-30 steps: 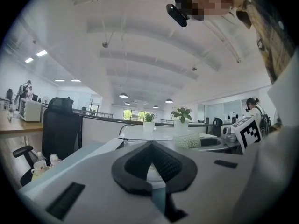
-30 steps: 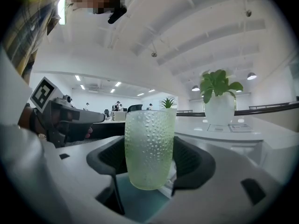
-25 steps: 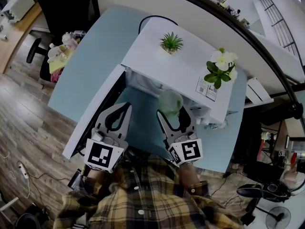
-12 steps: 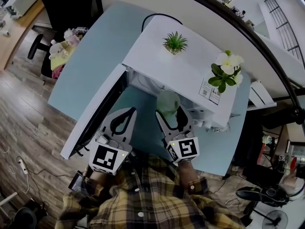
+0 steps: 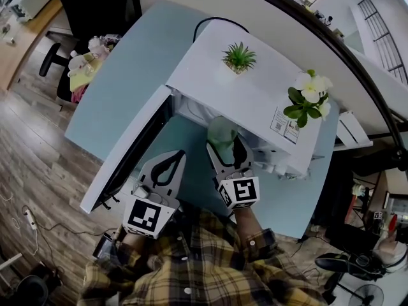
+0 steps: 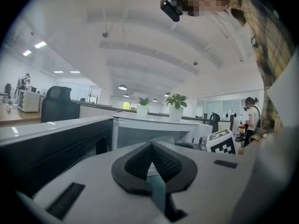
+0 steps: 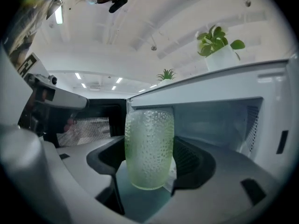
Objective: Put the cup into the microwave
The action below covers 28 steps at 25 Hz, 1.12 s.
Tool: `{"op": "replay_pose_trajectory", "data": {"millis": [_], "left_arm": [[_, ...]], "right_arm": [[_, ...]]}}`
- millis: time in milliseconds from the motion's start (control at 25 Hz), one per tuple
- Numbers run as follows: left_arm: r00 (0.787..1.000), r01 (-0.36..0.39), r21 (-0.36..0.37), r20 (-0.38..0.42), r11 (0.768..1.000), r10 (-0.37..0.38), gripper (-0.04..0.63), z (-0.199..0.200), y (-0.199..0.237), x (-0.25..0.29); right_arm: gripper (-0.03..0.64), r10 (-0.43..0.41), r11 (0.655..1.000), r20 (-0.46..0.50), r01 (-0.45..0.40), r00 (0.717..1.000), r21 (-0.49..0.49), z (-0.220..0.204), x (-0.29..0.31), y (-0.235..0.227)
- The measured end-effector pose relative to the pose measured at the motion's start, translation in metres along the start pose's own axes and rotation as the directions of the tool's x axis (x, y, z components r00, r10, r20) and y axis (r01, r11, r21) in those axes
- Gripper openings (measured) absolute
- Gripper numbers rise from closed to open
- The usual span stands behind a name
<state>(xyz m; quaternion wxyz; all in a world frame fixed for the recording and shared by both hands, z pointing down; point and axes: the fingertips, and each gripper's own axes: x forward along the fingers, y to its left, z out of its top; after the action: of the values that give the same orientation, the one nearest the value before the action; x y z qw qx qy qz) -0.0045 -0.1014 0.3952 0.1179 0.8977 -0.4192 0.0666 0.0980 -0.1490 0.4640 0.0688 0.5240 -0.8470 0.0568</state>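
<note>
between the jaws of the right gripper [image 5: 225, 146], the cup [image 7: 149, 148] is held upright, clamped at its lower body by the dark pads on either side. the grasp sits low so that the rim and most of the pebbled green wall stand clear above the jaws, which keeps the top of the cup free of the gripper body as it passes under the front edge of the cavity [image 7: 219, 120]. the cup is clear of any surface and is at the mouth of the microwave [image 5: 255, 101]. whether its base has crossed the sill cannot be determined from these views.

the door [image 5: 127, 158] is swung fully out to the person's left, so the opening faces the right gripper directly and the approach line is straight. the left gripper [image 5: 169, 161] is closed on nothing, its pad tips meeting. it is held low beside the door, apart from the cup, probably to stay out of the insertion path.

a small spiky plant [image 5: 240, 57] and a flowering plant [image 5: 307, 95] stand on top of the microwave, well above the cavity, and do not obstruct entry. the microwave stands on the pale blue worktop [image 5: 121, 88].

judgement: the carry is nearly complete. the remaining steps are to advance the cup into the cavity, lower it to the floor of the cavity and open the jaws.
</note>
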Motion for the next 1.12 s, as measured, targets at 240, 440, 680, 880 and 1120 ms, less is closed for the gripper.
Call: {"op": "replay_pose_trajectory", "data": {"millis": [240, 440, 680, 880, 1120], "left_arm": [[1.0, -0.005, -0.002, 0.002, 1.0, 0.005, -0.011, -0.001, 0.0, -0.002], [1.0, -0.011, -0.003, 0.002, 1.0, 0.011, -0.011, -0.002, 0.002, -0.003], [1.0, -0.015, -0.007, 0.003, 1.0, 0.015, -0.011, -0.004, 0.003, -0.003], [1.0, -0.003, 0.002, 0.0, 1.0, 0.003, -0.011, -0.006, 0.001, -0.002], [1.0, -0.001, -0.004, -0.004, 1.0, 0.001, -0.011, -0.009, 0.0, -0.003]], "right_arm": [[0.322, -0.003, 1.0, -0.009, 0.003, 1.0, -0.006, -0.011, 0.014, 0.0], [0.322, -0.015, 1.0, -0.013, 0.015, 1.0, -0.006, -0.018, 0.026, -0.002], [0.322, -0.03, 1.0, -0.023, 0.03, 0.999, -0.006, -0.024, 0.033, -0.006], [0.322, -0.046, 0.999, -0.022, 0.046, 0.999, -0.003, -0.028, 0.039, -0.009], [0.322, -0.085, 0.996, -0.016, 0.085, 0.996, -0.005, -0.03, 0.045, -0.019]]}}
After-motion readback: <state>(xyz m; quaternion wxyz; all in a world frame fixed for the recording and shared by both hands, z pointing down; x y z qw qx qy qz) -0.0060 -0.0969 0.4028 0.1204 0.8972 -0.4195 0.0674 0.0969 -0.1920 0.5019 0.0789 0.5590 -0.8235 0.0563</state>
